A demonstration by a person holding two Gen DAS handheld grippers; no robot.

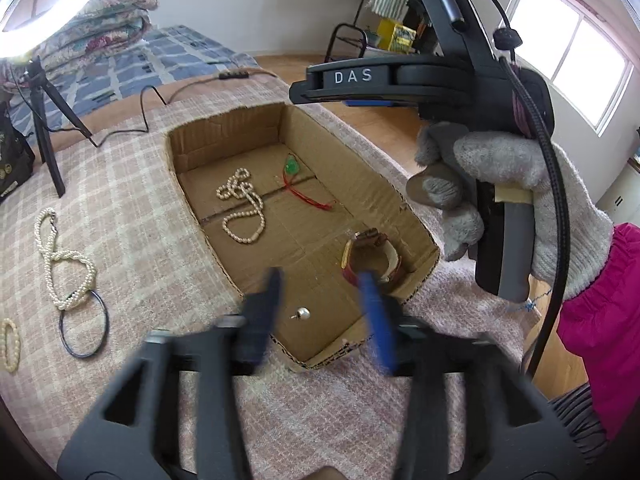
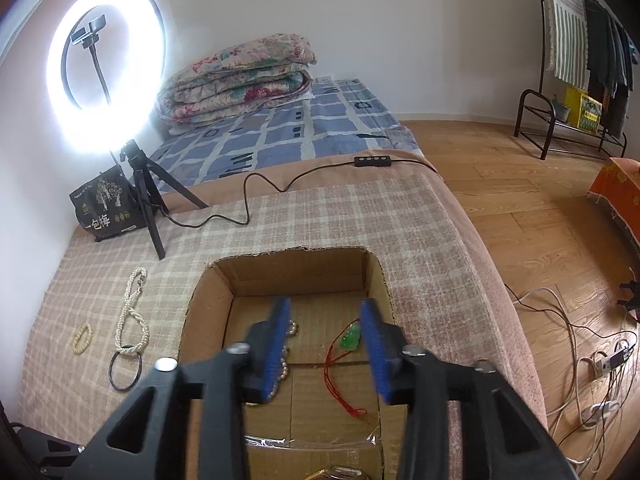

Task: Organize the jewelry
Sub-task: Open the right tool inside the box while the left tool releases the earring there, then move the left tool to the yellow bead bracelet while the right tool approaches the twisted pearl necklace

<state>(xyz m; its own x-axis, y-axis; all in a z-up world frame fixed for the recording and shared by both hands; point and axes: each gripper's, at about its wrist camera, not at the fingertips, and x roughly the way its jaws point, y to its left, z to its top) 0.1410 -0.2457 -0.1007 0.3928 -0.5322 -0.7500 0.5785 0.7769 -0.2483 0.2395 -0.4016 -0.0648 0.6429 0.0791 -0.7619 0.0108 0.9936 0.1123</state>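
Note:
An open cardboard box (image 1: pixel 180 152) (image 2: pixel 296 276) sits on a checked blanket. It holds a pearl necklace (image 1: pixel 244 208), a green pendant on red cord (image 1: pixel 293 167) (image 2: pixel 350 340), a red-strapped watch (image 1: pixel 372 256) and a small pearl stud (image 1: pixel 303 313). My left gripper (image 1: pixel 320 300) hangs open over the box's near end, the stud lying on the floor between its blurred fingers. My right gripper (image 2: pixel 326 320) is open above the pendant, touching nothing. Left of the box lie a twisted pearl rope (image 1: pixel 60 264) (image 2: pixel 130 316), a dark bangle (image 1: pixel 84 324) (image 2: pixel 126 370) and a bead bracelet (image 1: pixel 10 344) (image 2: pixel 82 338).
A ring light on a tripod (image 2: pixel 106 64) and a black bag (image 2: pixel 106 208) stand at the back left, and its cable with a controller (image 2: pixel 372 161) crosses behind the box. The bed edge drops to wood floor on the right. A gloved hand (image 1: pixel 500 160) holds the right tool.

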